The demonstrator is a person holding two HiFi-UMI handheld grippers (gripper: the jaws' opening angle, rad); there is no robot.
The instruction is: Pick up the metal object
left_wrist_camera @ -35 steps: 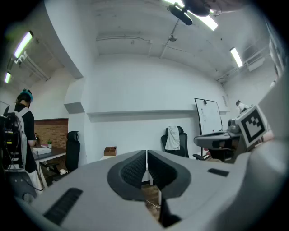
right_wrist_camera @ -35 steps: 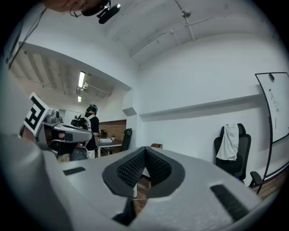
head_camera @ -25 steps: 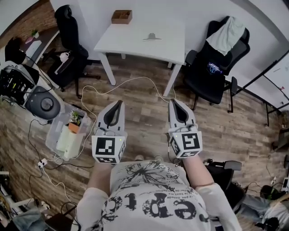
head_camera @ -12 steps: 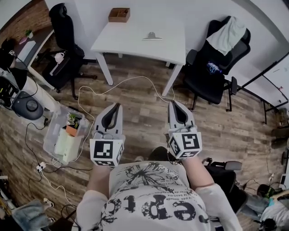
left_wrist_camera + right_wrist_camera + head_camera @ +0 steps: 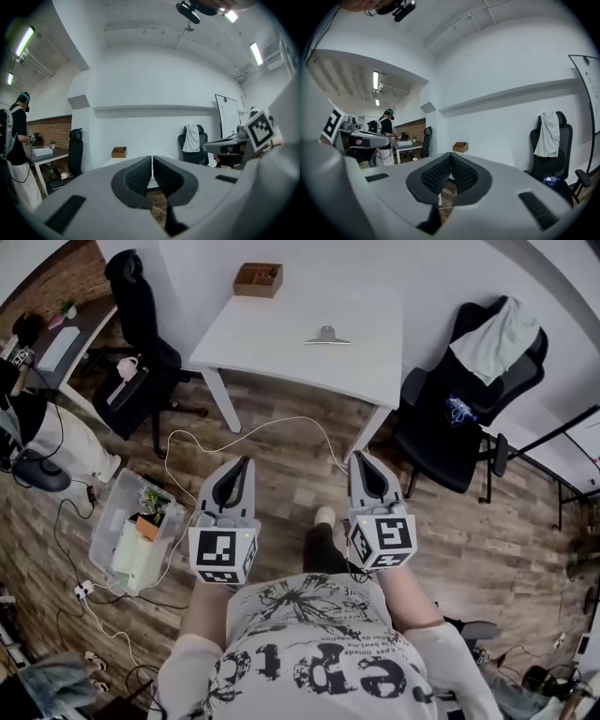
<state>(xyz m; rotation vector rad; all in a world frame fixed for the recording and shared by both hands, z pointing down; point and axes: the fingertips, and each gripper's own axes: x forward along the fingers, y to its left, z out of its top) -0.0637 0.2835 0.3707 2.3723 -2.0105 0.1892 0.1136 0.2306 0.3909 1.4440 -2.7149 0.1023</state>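
A small metal object (image 5: 327, 336) lies on the white table (image 5: 281, 324) ahead of me, near its right side. Both grippers hang over the wooden floor, well short of the table. My left gripper (image 5: 246, 462) points forward with its jaws shut and nothing between them; the left gripper view shows its pads (image 5: 140, 174) pressed together. My right gripper (image 5: 360, 457) is held level beside it, also shut and empty, its pads (image 5: 461, 173) meeting in the right gripper view. The metal object does not show in either gripper view.
A brown wooden box (image 5: 258, 280) sits at the table's far left corner. Black office chairs stand left (image 5: 141, 296) and right (image 5: 469, 399) of the table. A white cable (image 5: 253, 423) runs across the floor. A clear bin (image 5: 136, 526) sits at my left. A person (image 5: 16, 140) stands by a desk.
I have moved forward: the table sits lower and closer in the head view. Both grippers keep their pose and stay shut.
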